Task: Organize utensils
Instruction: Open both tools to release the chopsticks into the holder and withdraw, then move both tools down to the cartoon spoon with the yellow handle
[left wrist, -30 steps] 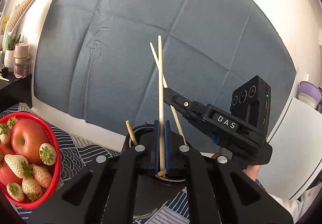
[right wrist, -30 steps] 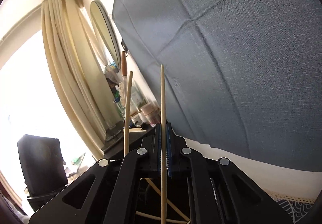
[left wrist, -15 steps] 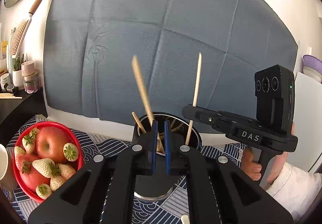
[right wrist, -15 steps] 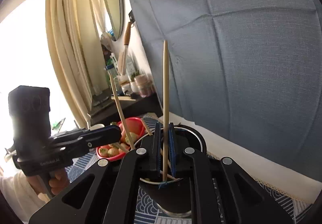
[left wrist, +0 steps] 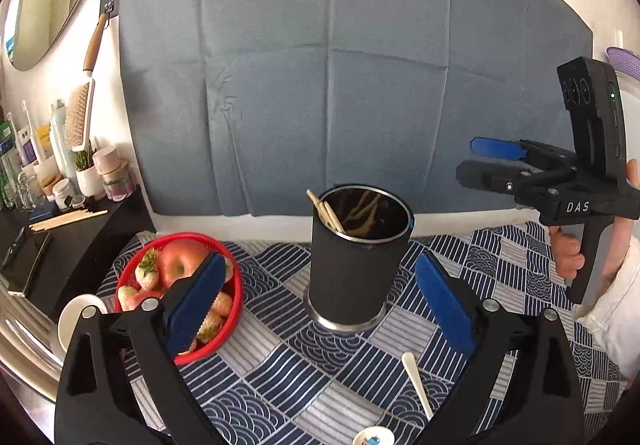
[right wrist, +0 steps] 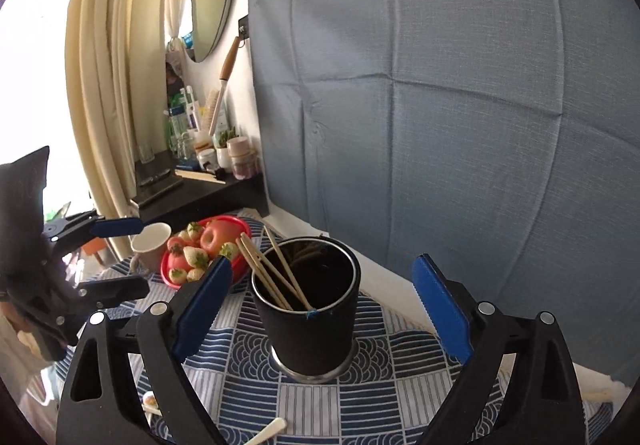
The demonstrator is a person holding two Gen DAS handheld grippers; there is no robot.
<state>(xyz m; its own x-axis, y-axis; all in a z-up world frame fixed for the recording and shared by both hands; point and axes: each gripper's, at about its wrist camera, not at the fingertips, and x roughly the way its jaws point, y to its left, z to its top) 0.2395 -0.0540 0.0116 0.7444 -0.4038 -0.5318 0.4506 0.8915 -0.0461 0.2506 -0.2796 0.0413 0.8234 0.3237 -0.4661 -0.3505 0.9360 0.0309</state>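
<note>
Item: chopsticks point(right wrist: 272, 273), stowed in black holder point(left wrist: 354, 265) on bench point(left wrist: 280, 377). My left hand-held gripper point(left wrist: 320, 309) and right hand-held gripper point(right wrist: 320, 313): jaws opening, empty. Step: release. Next, I judge: fetch white spoon point(left wrist: 416, 373).

Daylight is pouring in from the window point(right wrist: 36, 93), just left of the cream curtain point(right wrist: 116, 85), and it is blowing that patch out to pure white. The grey backdrop cloth point(left wrist: 340, 77) right of the curtain is sitting evenly lit and sharp. Inside the black cup point(right wrist: 312, 305) the wall is staying dark, with wooden sticks point(right wrist: 268, 273) catching light. Fisheye bending is curving both views, with black corners.
</note>
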